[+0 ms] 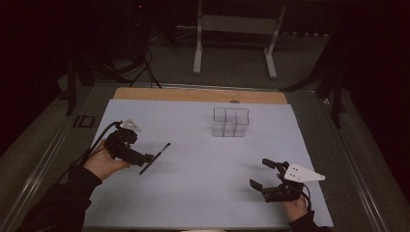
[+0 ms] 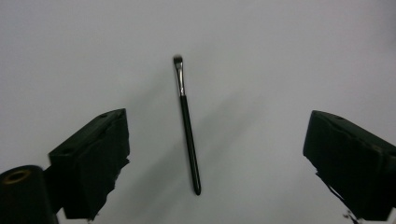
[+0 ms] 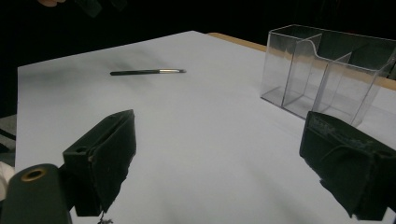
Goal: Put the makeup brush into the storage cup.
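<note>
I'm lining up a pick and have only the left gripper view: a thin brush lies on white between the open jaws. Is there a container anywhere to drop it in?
Observer: Yes. In the high view a clear compartmented box stands on the white sheet, farther from you than the brush and to its right.
Operator: Anything in it already?
Observer: In the right gripper view its compartments look empty.
Operator: Is the other tool in my way?
Observer: No. The right tool is at the near right of the sheet, well apart from the brush, with its jaws open and nothing between them.
</note>
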A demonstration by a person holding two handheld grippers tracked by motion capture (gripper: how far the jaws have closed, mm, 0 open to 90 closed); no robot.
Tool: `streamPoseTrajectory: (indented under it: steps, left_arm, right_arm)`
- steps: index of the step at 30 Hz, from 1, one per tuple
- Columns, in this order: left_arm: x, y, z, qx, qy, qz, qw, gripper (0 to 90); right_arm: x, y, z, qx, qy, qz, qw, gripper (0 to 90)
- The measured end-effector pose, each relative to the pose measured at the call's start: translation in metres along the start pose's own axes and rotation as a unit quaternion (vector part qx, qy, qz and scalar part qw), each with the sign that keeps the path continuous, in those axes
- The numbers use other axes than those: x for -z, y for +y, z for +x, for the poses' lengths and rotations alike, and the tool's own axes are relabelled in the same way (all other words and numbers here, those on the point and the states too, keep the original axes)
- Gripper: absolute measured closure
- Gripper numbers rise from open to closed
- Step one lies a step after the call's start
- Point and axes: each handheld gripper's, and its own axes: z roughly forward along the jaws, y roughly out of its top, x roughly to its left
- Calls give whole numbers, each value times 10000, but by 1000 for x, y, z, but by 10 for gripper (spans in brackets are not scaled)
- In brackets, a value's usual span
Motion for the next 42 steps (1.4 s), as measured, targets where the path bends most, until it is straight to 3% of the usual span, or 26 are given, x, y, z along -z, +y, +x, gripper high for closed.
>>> streamPoseTrajectory:
  steps: [14, 17, 22, 23, 25, 28, 34, 42]
  left_arm:
    - [-28, -5, 3, 42, 25, 644, 9979, 225]
    - [-34, -7, 5, 134, -11, 762, 9970, 280]
    - [-43, -10, 9, 201, -30, 969, 9951, 321]
    - [-47, -11, 11, 302, 6, 1058, 9939, 321]
    - [-49, -11, 13, 342, 17, 1124, 9931, 378]
    - [-53, -11, 13, 435, 43, 1156, 9923, 431]
    - [-60, -13, 17, 686, 27, 1374, 9881, 506]
    - [-68, -15, 19, 854, 22, 1512, 9848, 610]
  right_arm:
    - [0, 0, 0, -13, 17, -4, 10000, 110]
    - [0, 0, 0, -8, 21, -1, 10000, 109]
    - [0, 0, 0, -6, 31, -3, 10000, 110]
    - [0, 0, 0, -9, 25, -4, 10000, 109]
    - [0, 0, 0, -7, 29, -5, 10000, 110]
    - [-1, 0, 0, -7, 34, 1, 10000, 110]
    - [-1, 0, 0, -6, 44, 7, 10000, 110]
    - [-1, 0, 0, 9, 61, 10, 10000, 111]
